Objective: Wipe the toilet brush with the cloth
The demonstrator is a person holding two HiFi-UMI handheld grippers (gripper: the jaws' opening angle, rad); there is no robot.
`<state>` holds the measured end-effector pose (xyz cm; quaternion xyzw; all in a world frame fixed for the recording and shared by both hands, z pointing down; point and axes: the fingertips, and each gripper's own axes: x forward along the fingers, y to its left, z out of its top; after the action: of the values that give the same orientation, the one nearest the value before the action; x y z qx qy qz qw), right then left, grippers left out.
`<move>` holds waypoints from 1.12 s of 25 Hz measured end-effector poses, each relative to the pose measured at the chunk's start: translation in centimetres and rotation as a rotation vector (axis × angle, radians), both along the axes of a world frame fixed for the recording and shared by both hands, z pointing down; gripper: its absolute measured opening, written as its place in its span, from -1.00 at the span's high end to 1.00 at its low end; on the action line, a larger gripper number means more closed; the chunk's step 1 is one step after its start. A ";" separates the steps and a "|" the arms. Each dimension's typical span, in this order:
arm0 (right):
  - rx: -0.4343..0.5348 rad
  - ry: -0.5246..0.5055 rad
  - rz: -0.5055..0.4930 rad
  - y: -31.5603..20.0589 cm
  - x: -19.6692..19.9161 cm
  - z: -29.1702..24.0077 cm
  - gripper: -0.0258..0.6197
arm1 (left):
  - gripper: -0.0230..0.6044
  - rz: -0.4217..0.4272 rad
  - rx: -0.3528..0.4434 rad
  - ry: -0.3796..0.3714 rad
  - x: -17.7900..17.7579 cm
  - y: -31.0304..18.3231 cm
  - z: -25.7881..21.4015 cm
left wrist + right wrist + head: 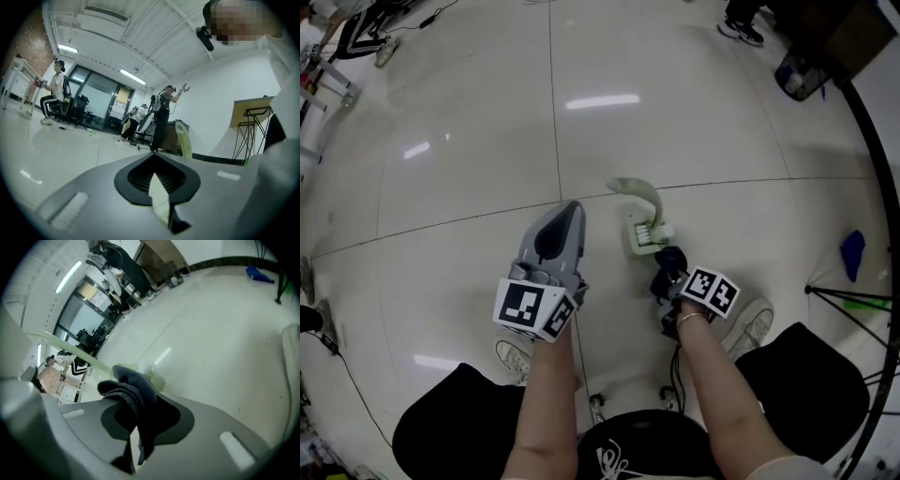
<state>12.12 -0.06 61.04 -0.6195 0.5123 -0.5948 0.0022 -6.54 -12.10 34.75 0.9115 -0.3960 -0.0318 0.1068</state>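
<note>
A pale green toilet brush (645,225) lies on the white floor, its curved handle pointing away from me and its head nearer my feet. My right gripper (673,281) is shut on a dark blue cloth (667,262), which sits just at the near side of the brush head. In the right gripper view the cloth (133,394) bulges out of the jaws, with the brush handle (79,352) right behind it. My left gripper (567,214) hovers left of the brush, apart from it, jaws together and nothing visible in them. The brush handle (185,138) rises beyond its tips.
My shoes (752,323) stand either side of the grippers. A blue item (853,251) lies on the floor at the right beside a black stand (848,298). Other people (161,115) and equipment stand far off across the room.
</note>
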 end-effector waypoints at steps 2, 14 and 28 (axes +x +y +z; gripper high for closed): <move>0.108 0.054 0.007 -2.4 1.9 -3.9 0.73 | 0.91 -0.005 0.054 0.012 0.1 -1.0 -3.1; 0.826 0.068 -0.505 -11.2 -6.0 -34.0 0.73 | 0.91 0.153 0.068 0.034 3.0 -1.6 -8.1; 0.682 -0.008 -0.564 -13.9 -6.7 -29.9 0.73 | 0.91 0.183 0.045 0.001 3.7 -1.7 -7.4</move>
<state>5.43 -13.97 31.14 -0.4171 0.8282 -0.3715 0.0458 -2.87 -13.78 27.37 0.9459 -0.3104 -0.0313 0.0889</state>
